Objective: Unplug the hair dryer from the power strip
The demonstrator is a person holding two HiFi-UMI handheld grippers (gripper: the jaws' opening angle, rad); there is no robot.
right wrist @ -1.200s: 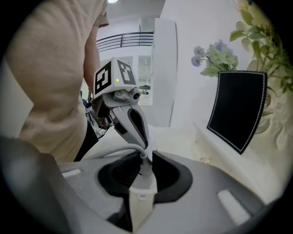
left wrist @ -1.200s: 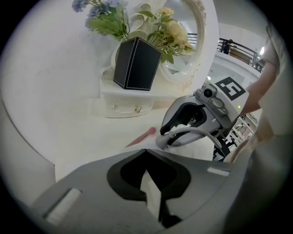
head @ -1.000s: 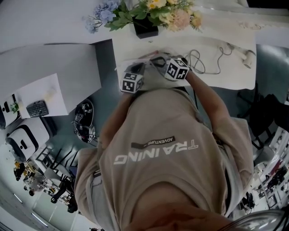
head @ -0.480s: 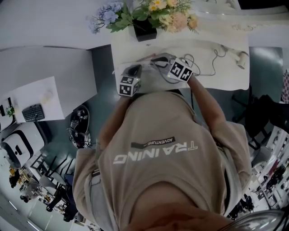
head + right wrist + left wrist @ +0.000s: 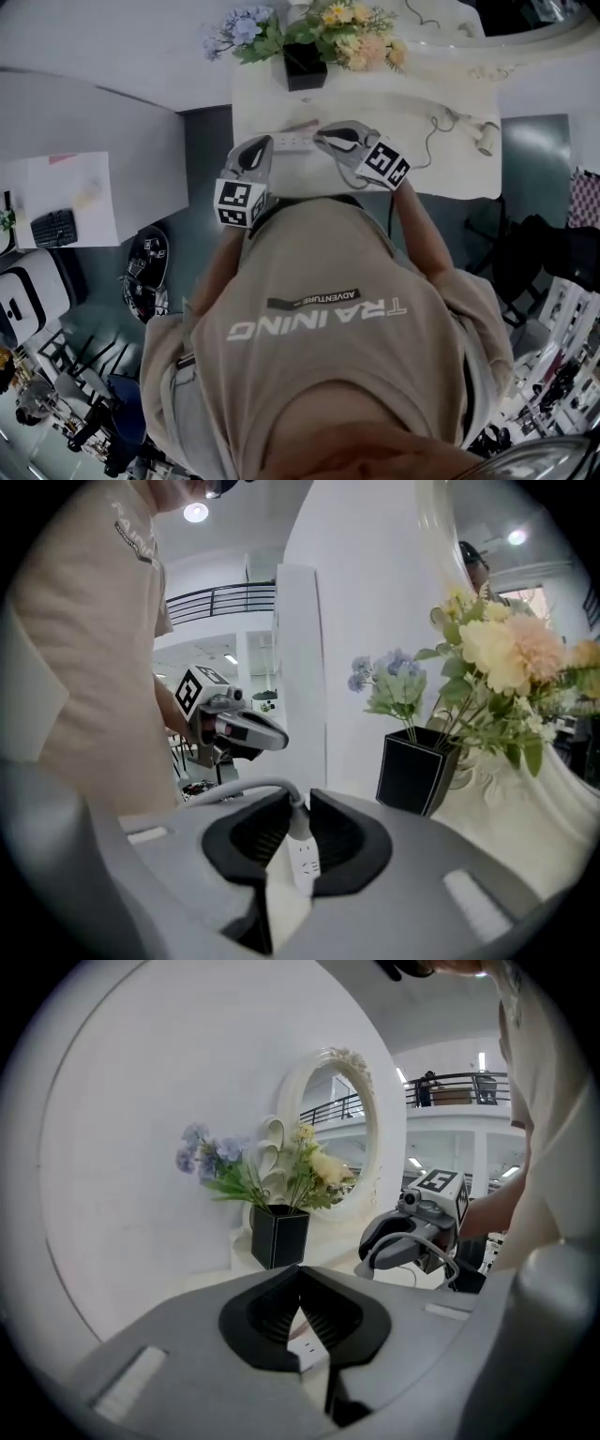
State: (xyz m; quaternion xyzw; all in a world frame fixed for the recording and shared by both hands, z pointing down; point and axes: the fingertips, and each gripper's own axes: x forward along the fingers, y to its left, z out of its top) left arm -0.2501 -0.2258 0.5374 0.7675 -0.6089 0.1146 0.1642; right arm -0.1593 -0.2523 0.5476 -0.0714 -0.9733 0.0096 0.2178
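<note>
A white power strip [image 5: 294, 141] lies on the white table [image 5: 450, 178], in front of a black vase. The hair dryer [image 5: 487, 139] rests at the table's right end, and its cord [image 5: 433, 131] trails left toward my right gripper. My left gripper [image 5: 255, 155] hovers at the strip's left end, its pads meeting at the tips, and the strip [image 5: 306, 1346] shows below them. My right gripper [image 5: 328, 138] sits at the strip's right end with a narrow gap between its jaws. The strip [image 5: 302, 855] and its grey cable show in that gap. I cannot make out the plug.
A black vase of flowers [image 5: 305, 64] stands at the table's back edge, just behind the strip. An oval mirror [image 5: 330, 1129] leans on the wall behind it. The person's torso hides the table's near edge. A grey desk [image 5: 84, 169] is to the left.
Both grippers have reached forward from the table's near edge to the two ends of the power strip. The head view has shifted, and the hair dryer has not moved on the table.
</note>
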